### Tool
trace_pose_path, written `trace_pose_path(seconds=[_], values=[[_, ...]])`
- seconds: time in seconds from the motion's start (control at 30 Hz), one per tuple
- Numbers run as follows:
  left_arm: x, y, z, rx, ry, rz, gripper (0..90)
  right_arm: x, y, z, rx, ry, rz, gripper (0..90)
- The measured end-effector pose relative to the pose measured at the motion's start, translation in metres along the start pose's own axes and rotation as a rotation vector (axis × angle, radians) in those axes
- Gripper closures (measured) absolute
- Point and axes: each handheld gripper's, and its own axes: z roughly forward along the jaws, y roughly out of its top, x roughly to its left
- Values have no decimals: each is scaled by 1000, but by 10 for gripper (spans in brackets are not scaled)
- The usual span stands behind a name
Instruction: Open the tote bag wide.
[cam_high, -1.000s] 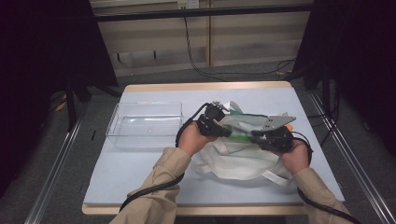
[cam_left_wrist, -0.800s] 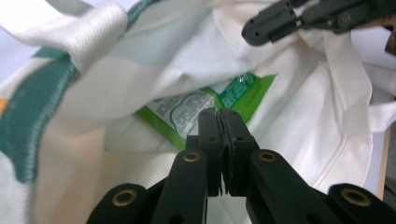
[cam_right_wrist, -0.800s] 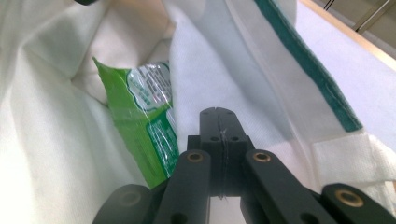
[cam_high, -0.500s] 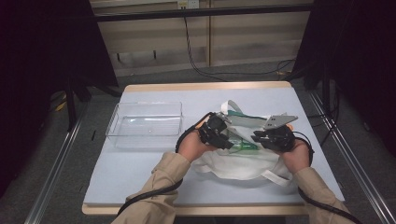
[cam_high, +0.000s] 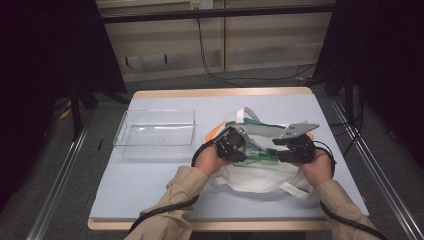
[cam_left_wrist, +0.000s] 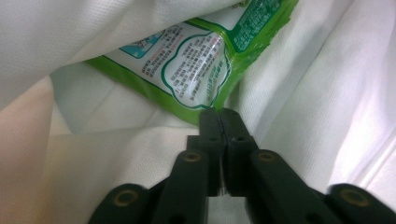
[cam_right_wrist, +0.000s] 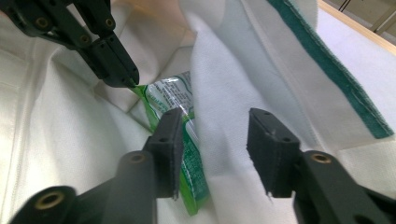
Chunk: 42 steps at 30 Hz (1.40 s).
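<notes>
A white cloth bag (cam_high: 255, 176) with green-edged handles lies on the table, and both grippers reach into its mouth. Inside is a green-and-white snack packet (cam_high: 257, 156). My left gripper (cam_high: 246, 152) has just closed. In the left gripper view its jaws (cam_left_wrist: 219, 114) meet on the corner of the packet (cam_left_wrist: 196, 70), with the bag's cloth (cam_left_wrist: 327, 93) all around. My right gripper (cam_high: 273, 152) has just been opening. In the right gripper view it (cam_right_wrist: 215, 140) stands open around a fold of the bag (cam_right_wrist: 233, 70), the packet (cam_right_wrist: 170, 95) beside one jaw and the left gripper (cam_right_wrist: 128, 79) beyond.
An empty clear plastic tub (cam_high: 155, 132) stands on the blue-grey table (cam_high: 150, 190), left of the bag. Something orange (cam_high: 215, 131) peeks out from under the bag's far left side. A bag handle (cam_high: 247, 116) loops toward the far edge.
My left hand has sunk and moved right, deeper into the bag's mouth. The right hand has stayed where it was, and the raised part of the bag has dropped.
</notes>
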Motion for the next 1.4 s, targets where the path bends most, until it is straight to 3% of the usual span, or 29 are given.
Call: trace_pose_path(seconds=[0.07,0.13,0.23,0.27,0.57,0.73,0.9,1.03,1.27,1.4], values=[[-1,2,-2,8,-7,-2,900,0,0,1,-2,8,5,513],[-2,5,-8,-7,-12,7,900,0,0,1,-6,21,8,487],[-2,8,-20,-55,-33,-25,900,0,0,0,-14,48,16,436],[-1,10,-25,-59,-34,-18,900,0,1,0,-13,52,17,422],[5,19,-52,-124,-34,-59,900,8,16,-10,-58,97,-24,365],[9,21,-62,-145,-28,-79,900,12,20,-8,-44,100,-61,377],[11,22,-68,-154,-28,-81,900,12,18,-4,-47,94,-63,414],[12,23,-71,-164,-37,-91,900,11,19,-4,-33,61,-77,417],[14,25,-79,-188,-34,-93,900,9,19,0,-23,47,-105,436],[13,25,-81,-204,-41,-87,900,10,19,-1,-32,41,-119,539]])
